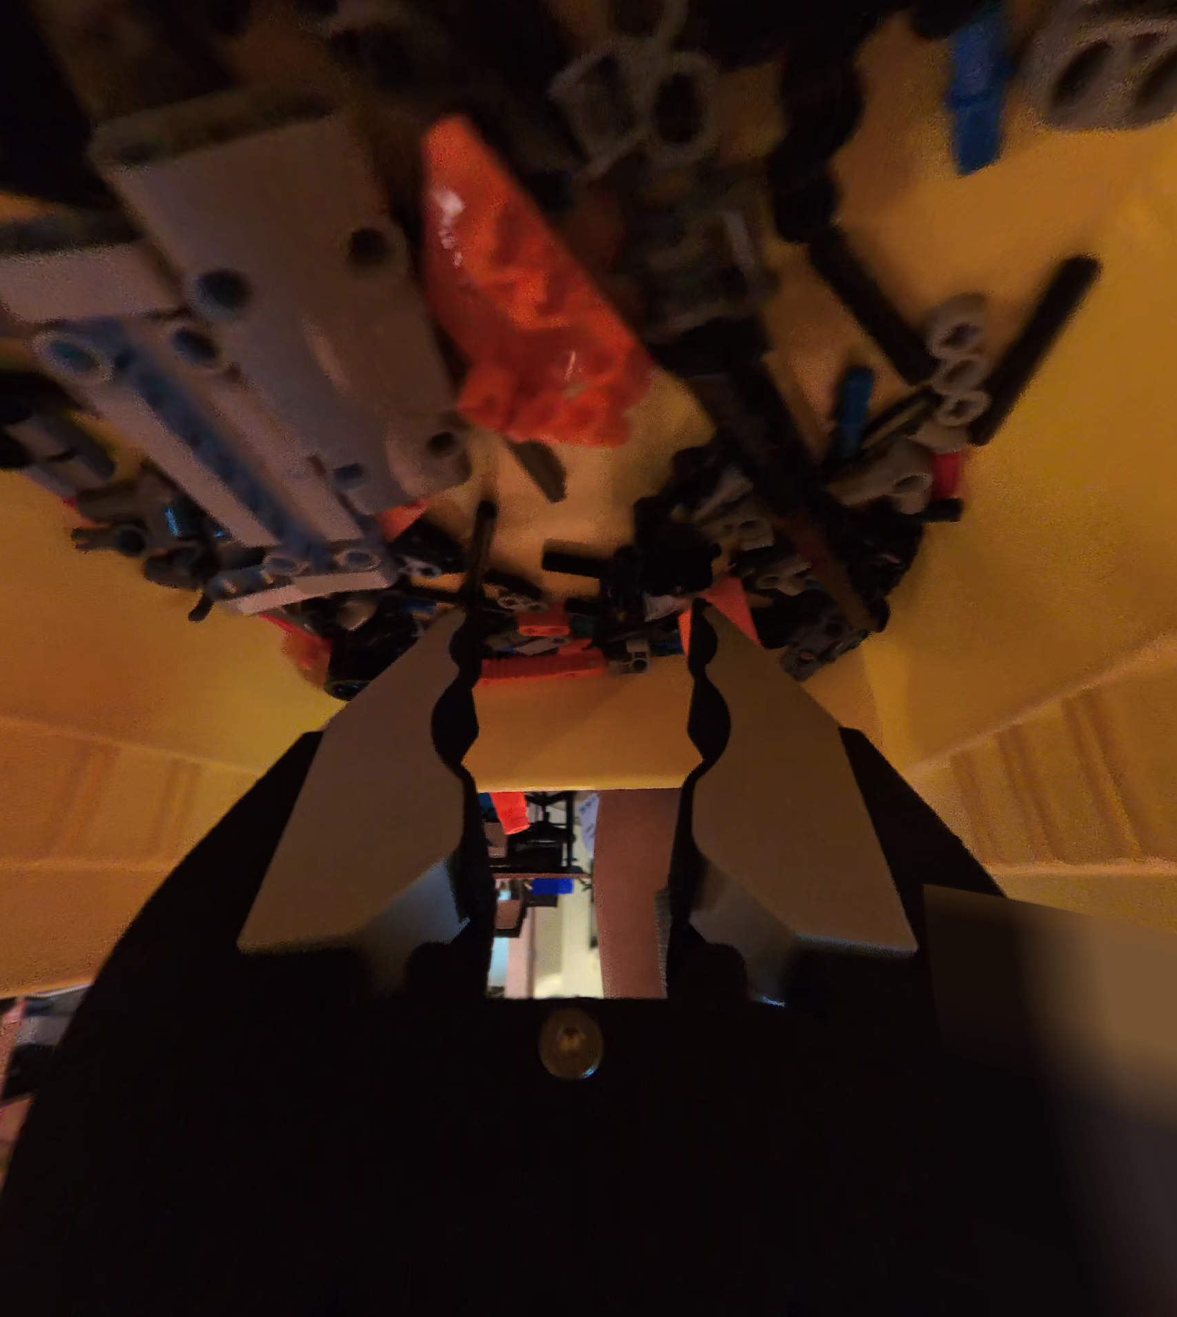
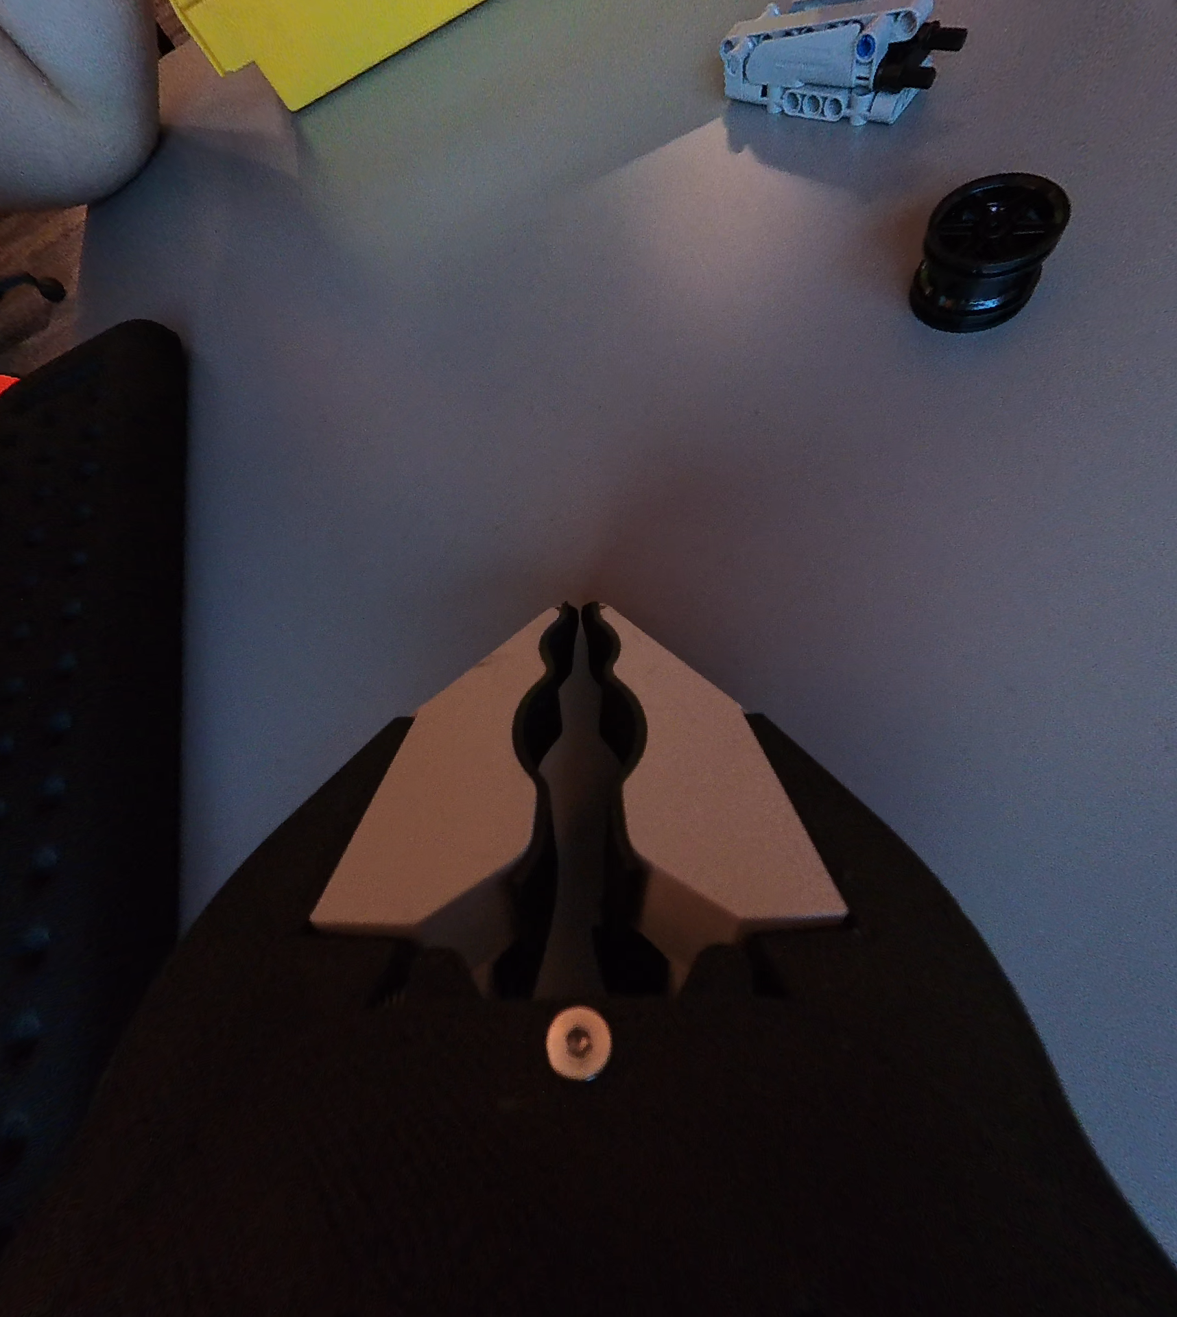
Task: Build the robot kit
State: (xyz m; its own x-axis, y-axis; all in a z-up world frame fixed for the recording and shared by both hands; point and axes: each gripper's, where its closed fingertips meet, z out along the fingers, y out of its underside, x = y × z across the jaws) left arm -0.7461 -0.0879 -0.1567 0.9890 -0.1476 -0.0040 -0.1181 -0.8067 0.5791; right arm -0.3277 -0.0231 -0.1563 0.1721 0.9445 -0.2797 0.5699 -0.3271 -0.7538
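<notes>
Inside the yellow plastic bin [image 1: 999,641], the biggest thing is a pale grey studless building-toy assembly of panels and beams [image 1: 272,342], lying on a heap of small black, grey and blue pins, axles and connectors [image 1: 749,541]; a crinkled orange plastic bag [image 1: 528,313] lies against it. The left hand-held gripper [image 1: 575,627] is spread wide with nothing between its fingers, the tips just at the near edge of the heap, over a small orange-red beam [image 1: 543,663]. The parts are tangled and overlapping, so I judge a closing grip here could catch several pieces at once or snag an axle and drag neighbours along. The view is dim and blurred, so actual contact cannot be told.

The right hand-held gripper [image 2: 580,607] is closed almost tip to tip, empty, over the bare grey worktop [image 2: 643,427]. Well beyond it lie a light grey toy-brick module with black pins [image 2: 835,60] and a black toy wheel rim [image 2: 988,253], lying tilted on its edge, which might roll if nudged. A black studded strip [image 2: 72,641] lies at its left, and a yellow sheet-like edge [image 2: 329,43] farther off.
</notes>
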